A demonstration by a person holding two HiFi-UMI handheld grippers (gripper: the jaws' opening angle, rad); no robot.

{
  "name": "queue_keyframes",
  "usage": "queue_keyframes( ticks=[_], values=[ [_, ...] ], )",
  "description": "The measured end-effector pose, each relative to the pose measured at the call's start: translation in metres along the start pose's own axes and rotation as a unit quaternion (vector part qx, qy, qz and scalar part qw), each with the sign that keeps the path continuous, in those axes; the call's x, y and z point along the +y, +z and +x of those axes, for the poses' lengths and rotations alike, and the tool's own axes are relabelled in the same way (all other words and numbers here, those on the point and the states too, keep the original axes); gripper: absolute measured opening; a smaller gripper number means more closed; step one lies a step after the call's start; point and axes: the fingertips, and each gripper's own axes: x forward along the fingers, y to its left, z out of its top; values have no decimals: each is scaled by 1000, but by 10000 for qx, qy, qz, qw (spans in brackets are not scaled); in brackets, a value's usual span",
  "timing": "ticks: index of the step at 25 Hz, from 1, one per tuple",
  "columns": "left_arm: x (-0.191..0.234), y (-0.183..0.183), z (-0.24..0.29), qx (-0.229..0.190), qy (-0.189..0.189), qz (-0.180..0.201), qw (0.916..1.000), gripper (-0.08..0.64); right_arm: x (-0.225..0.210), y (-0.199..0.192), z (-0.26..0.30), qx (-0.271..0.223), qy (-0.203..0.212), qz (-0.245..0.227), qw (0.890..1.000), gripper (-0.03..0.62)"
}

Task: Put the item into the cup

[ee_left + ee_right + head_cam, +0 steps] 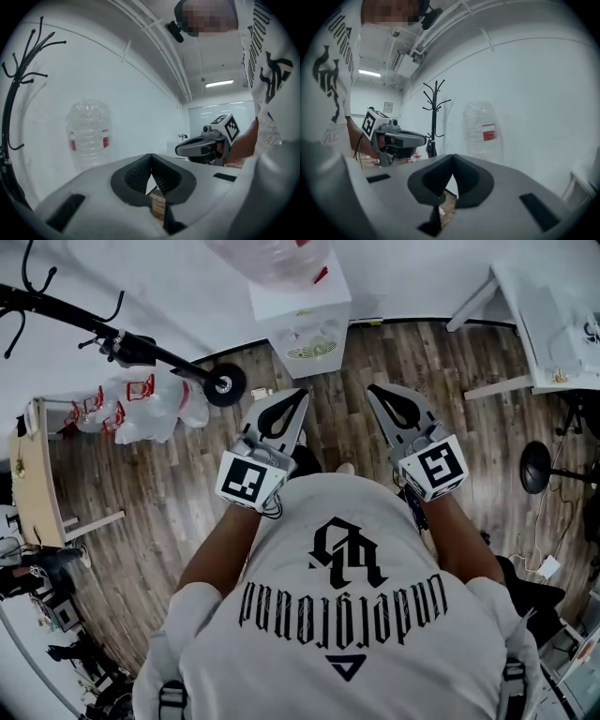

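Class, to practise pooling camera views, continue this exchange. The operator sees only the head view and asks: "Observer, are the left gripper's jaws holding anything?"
Observer: No. The left gripper view shows the left gripper with its jaws together at the tips and nothing between them.
Operator: Is there a cup ahead of it?
Observer: None shows there. That view faces a white wall with a clear water bottle in front of it.
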Motion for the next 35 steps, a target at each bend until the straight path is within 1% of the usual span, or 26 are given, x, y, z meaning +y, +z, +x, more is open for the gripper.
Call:
queue_keyframes(
  ticks=[10, 17, 21, 26, 32, 35],
  values=[
    [-15, 20, -12, -219, 100, 15, 9997, 8, 6, 19, -31, -240, 42, -143, 9996, 5],
    [-14, 31, -23, -78, 289, 0, 9996, 8, 17, 26, -32, -280, 280, -61, 9992, 5],
    [-9, 37, -35, -104, 303, 90, 9994, 8, 28, 29, -32, -288, 267, 44, 9992, 5],
    [-7, 43, -52, -205, 157, 139, 9996, 8, 48, 34, -35, -372, 133, -3, 9992, 5],
    [-3, 47, -91, -242, -200, 272, 9991, 8, 86, 47, -30, -492, -112, -62, 9987, 5],
    [3, 50, -122, -213, -287, 128, 9993, 8, 114, 54, -24, -518, -257, -84, 9983, 5]
  ],
)
